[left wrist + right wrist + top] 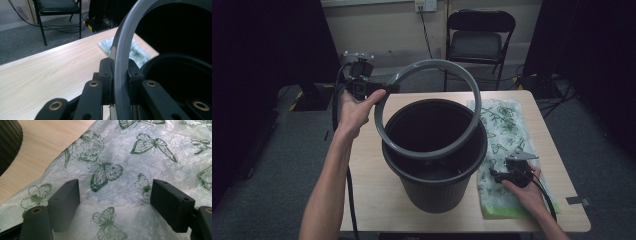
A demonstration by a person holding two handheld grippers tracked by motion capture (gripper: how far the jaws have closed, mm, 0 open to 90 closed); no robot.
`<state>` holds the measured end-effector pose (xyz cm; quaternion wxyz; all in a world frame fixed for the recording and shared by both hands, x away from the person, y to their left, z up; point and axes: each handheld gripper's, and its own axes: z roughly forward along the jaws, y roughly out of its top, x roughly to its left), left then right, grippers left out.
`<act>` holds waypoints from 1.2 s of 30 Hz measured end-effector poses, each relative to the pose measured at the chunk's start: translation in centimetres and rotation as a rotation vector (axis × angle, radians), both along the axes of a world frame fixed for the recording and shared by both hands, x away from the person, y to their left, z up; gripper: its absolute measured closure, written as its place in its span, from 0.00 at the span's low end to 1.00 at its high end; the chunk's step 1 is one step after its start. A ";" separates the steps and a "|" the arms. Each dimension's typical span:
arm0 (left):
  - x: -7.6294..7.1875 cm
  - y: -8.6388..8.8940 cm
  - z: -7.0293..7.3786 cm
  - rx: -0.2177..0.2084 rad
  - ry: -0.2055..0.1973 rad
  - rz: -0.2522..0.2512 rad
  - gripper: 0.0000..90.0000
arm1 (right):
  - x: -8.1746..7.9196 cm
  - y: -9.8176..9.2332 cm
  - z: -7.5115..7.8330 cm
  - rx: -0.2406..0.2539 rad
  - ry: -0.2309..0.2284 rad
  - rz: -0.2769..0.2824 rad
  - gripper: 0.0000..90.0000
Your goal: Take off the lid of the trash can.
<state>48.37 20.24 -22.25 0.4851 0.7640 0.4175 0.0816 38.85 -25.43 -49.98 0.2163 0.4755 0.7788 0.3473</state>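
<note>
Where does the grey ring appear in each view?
High view: grey ring tilted above the black bin, centre.
Left gripper view: ring rising between the left gripper jaws, centre.
Right gripper view: absent.
Shared landmark: butterfly-print bags.

The bin [434, 155] stands in the middle of the table [372, 170]. The ring [428, 107] is tilted above its mouth, and its left edge is in the left gripper [388, 89]. The bag [504, 150] lies flat right of the bin, under the right gripper [494, 174]. A chair [479, 35] stands behind the table.
</note>
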 end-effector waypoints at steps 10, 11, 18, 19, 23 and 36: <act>1.7 2.0 -1.2 -0.033 0.068 0.110 0.88 | 0.0 0.0 0.0 -0.001 -0.001 0.001 0.25; 1.7 2.0 -1.2 -0.033 0.068 0.110 0.88 | 0.0 0.0 0.0 -0.001 -0.001 0.001 0.25; 2.8 3.5 -1.9 -0.080 0.096 0.172 0.88 | 0.0 0.0 0.0 0.000 -0.001 0.001 0.25; 2.9 3.7 -1.8 -0.087 0.099 0.184 0.88 | 0.0 0.0 0.0 0.000 -0.001 0.001 0.25; 3.4 4.5 -1.9 -0.093 0.111 0.223 0.88 | 0.0 0.0 0.0 0.000 0.000 0.000 0.25; 5.5 6.2 -2.4 -0.102 0.152 0.359 0.88 | 0.0 0.0 0.0 0.000 0.000 0.000 0.26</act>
